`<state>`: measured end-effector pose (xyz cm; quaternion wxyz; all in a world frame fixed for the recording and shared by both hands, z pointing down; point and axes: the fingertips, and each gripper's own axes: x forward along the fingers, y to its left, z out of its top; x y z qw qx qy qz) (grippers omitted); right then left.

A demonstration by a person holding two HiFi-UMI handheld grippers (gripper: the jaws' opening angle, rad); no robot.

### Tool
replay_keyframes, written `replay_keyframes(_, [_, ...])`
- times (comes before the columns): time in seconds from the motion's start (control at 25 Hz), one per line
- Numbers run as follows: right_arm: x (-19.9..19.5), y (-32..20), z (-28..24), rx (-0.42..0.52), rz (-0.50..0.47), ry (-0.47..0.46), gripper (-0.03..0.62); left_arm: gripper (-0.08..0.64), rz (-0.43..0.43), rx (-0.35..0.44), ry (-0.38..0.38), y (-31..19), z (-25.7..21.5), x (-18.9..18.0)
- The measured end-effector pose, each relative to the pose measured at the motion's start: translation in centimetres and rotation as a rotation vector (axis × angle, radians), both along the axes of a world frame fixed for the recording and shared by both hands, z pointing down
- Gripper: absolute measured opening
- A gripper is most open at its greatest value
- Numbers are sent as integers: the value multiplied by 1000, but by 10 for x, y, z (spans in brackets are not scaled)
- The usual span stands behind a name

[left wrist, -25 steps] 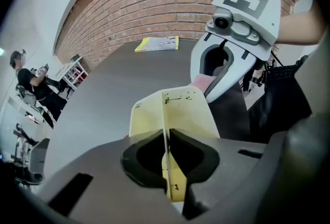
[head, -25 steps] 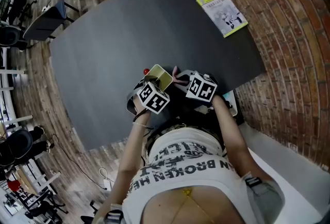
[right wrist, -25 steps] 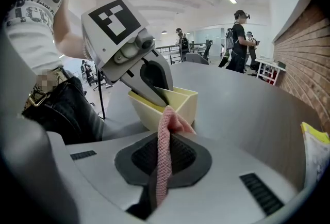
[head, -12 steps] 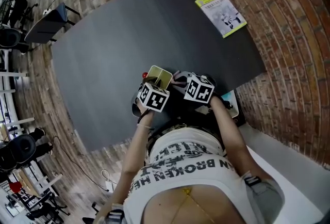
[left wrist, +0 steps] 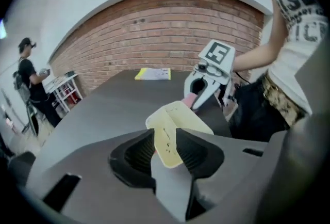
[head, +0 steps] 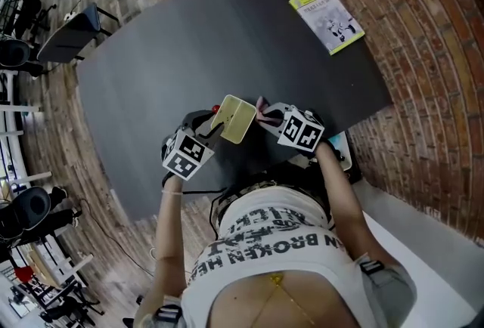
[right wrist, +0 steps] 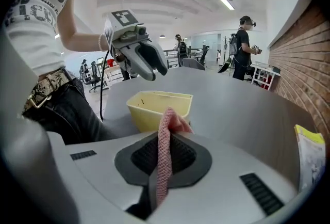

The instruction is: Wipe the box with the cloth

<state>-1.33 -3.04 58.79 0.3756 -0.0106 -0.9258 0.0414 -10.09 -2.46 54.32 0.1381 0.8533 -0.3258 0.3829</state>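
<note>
Pale-yellow open plastic box [head: 234,119] sits on the dark grey worktop [head: 189,39], close to the person's edge. The left gripper [left wrist: 165,140] hangs just above it; its jaws have just been opening and stand wide, gripping nothing. The right gripper [right wrist: 164,156] has its jaws clamped on a pink knitted cloth [right wrist: 167,125], near the box's rim.

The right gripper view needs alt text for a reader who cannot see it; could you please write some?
The right gripper is shut on a pink cloth, aimed at an open yellow box on a grey table. Beyond the box, the left gripper, whose jaws have just been opening with nothing between them, hangs over the rim.
</note>
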Motion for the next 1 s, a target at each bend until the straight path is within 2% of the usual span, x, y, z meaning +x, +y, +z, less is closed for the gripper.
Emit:
replay_keyframes(0.12, [-1, 2, 1, 3, 19, 9, 17, 115, 232, -15, -132, 25, 20, -4])
replay_keyframes(0.2, [-1, 2, 1, 5, 37, 11, 17, 115, 350, -23, -189, 36, 29, -2])
replay_keyframes(0.36, [0, 5, 2, 8, 72, 17, 17, 114, 512, 8, -258, 42, 33, 5])
replay_keyframes(0.48, [1, 7, 2, 17, 83, 29, 17, 114, 657, 14, -381, 50, 38, 6])
replay_keyframes(0.56, [2, 7, 3, 21, 88, 34, 18, 114, 722, 3, -458, 52, 52, 5])
replay_keyframes(0.68, [4, 6, 4, 22, 98, 37, 17, 114, 768, 10, -545, 52, 72, 8])
replay_keyframes(0.76, [5, 4, 3, 24, 110, 36, 17, 89, 761, 10, -560, 52, 79, 11])
replay_keyframes(0.84, [7, -1, 3, 30, 129, 32, 17, 57, 734, -3, -535, 53, 81, 14])
replay_keyframes(1.0, [11, -13, 2, 42, 161, 25, 17, 29, 663, -57, -437, 58, 79, 27])
